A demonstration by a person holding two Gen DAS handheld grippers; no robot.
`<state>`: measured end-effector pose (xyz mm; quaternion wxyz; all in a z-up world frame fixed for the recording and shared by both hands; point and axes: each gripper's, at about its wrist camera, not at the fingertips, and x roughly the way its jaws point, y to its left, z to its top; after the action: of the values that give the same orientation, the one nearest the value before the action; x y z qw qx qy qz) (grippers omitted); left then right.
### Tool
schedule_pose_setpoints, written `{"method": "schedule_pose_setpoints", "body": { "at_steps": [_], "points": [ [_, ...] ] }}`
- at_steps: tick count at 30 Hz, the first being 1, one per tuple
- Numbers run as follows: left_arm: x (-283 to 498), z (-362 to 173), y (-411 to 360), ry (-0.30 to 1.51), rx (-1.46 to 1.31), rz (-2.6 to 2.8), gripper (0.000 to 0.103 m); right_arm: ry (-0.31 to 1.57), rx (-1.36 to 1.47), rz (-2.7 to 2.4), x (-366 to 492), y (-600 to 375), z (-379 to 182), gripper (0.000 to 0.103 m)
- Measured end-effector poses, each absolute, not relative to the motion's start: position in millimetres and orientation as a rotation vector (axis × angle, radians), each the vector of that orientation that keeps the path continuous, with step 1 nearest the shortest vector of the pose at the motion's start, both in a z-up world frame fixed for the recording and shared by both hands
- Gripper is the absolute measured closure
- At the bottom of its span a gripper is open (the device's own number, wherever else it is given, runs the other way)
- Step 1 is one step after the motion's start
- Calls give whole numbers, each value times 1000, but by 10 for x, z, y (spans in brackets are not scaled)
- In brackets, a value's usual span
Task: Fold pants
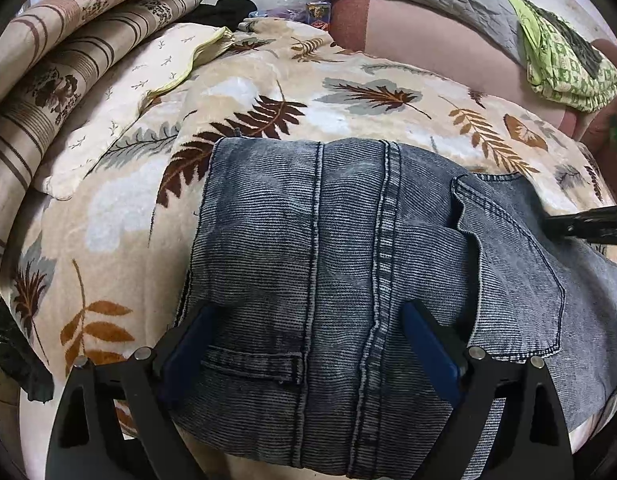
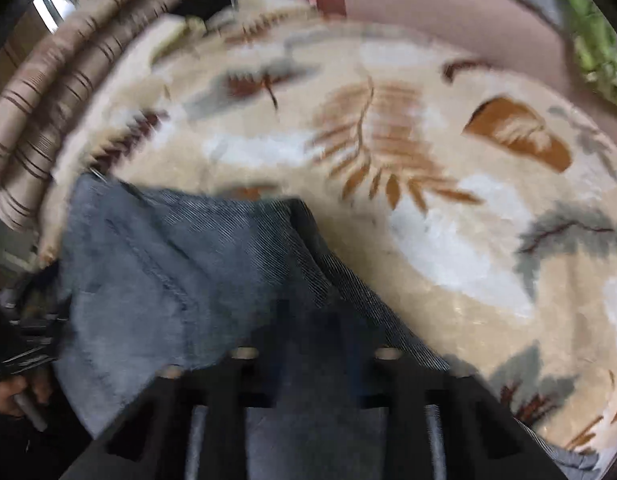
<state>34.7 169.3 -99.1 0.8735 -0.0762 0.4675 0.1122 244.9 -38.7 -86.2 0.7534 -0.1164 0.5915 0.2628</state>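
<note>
The faded grey-blue denim pants (image 1: 348, 280) lie folded on a cream fleece blanket with brown and grey leaf prints (image 1: 268, 92), far edge toward 12 o'clock. Bare blanket lies open from 9 to 1 o'clock; a pale sprig-printed pillow (image 1: 120, 116) sits at 10. The left gripper (image 1: 308, 348) stands wide open, its blue-padded fingers (image 1: 188, 344) straddling the denim. The right gripper (image 2: 312, 360) is motion-blurred, denim between its fingers; its grip cannot be judged.
</note>
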Motion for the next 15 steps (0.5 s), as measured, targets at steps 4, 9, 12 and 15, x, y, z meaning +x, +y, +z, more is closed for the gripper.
{"method": "schedule_pose_setpoints", "body": {
  "at_steps": [4,9,12,15],
  "points": [
    [292,-832,1730,981,-219,233,9,1228,-297,532,2473,-346,-712,101],
    [234,-630,1510,893,-190,182,9,1234,-292,474,2569,-342,-957,101],
    [384,-1026,1372,1012,-59,222,3,1223,-152,448,2588,-546,-868,93],
    [372,-1012,1421,988,-86,234,1,1174,-73,389,2434,-807,-624,78]
  ]
}}
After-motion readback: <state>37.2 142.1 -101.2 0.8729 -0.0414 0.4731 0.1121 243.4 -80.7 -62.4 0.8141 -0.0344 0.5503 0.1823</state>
